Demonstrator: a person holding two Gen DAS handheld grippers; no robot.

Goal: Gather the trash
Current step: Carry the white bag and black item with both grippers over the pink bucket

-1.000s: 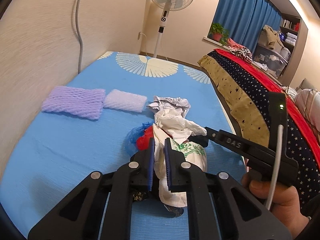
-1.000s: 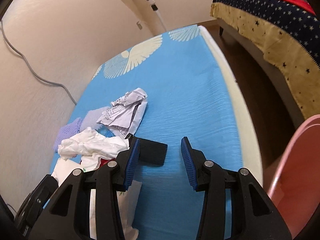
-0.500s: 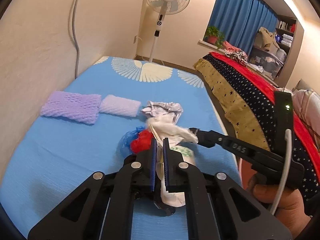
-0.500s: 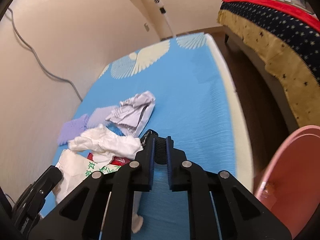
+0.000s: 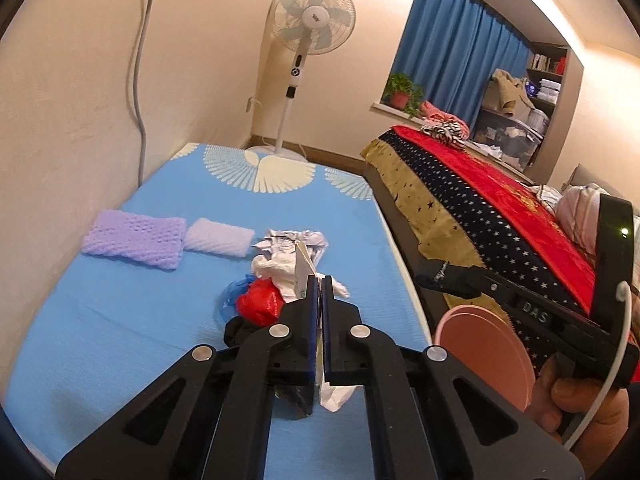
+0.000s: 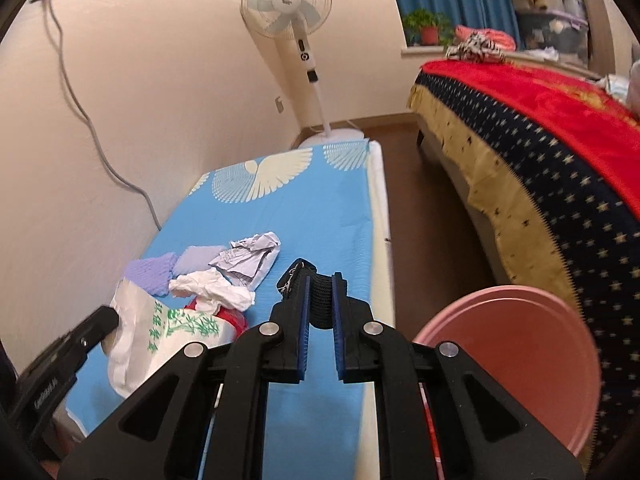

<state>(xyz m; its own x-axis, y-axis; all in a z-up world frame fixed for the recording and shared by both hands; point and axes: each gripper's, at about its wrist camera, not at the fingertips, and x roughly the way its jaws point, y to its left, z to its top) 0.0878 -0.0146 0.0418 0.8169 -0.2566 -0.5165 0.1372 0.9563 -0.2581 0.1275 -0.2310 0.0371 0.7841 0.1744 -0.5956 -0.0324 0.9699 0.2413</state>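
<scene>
Both tongs clamped on trash over the blue mat.

The left gripper pinches a white plastic bag; the right gripper grips a ribbed black strap. At 11 o'clock lie crumpled paper, tissue and foam nets; a smooth round pink bin sits at 4 o'clock.

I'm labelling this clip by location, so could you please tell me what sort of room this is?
Most likely a bedroom at home: a bed under a red starred blanket, a blue-sheeted mattress, a standing fan and blue curtains.
</scene>
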